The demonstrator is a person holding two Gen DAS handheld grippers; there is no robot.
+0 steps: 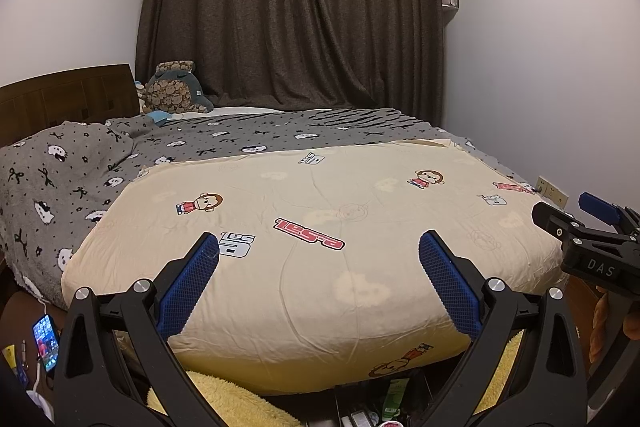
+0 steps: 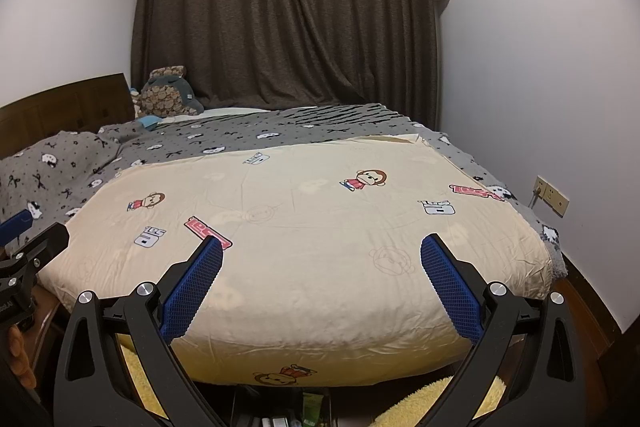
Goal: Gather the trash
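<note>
A: Bedroom, curtain (image 1: 292,7) shut, cream quilt (image 1: 320,267) over the bed. Your left gripper (image 1: 319,283) and right gripper (image 2: 322,283) both hover at the foot, fingers spread wide, holding nothing.

B: Trash?

A: None on the quilt. Small clutter (image 1: 376,411) sits low under the bed edge, a green tube (image 1: 394,399) among it; can't tell what's trash.

B: Step?

A: Fits searching or finished. No bin in view, so you can't call it.
</note>
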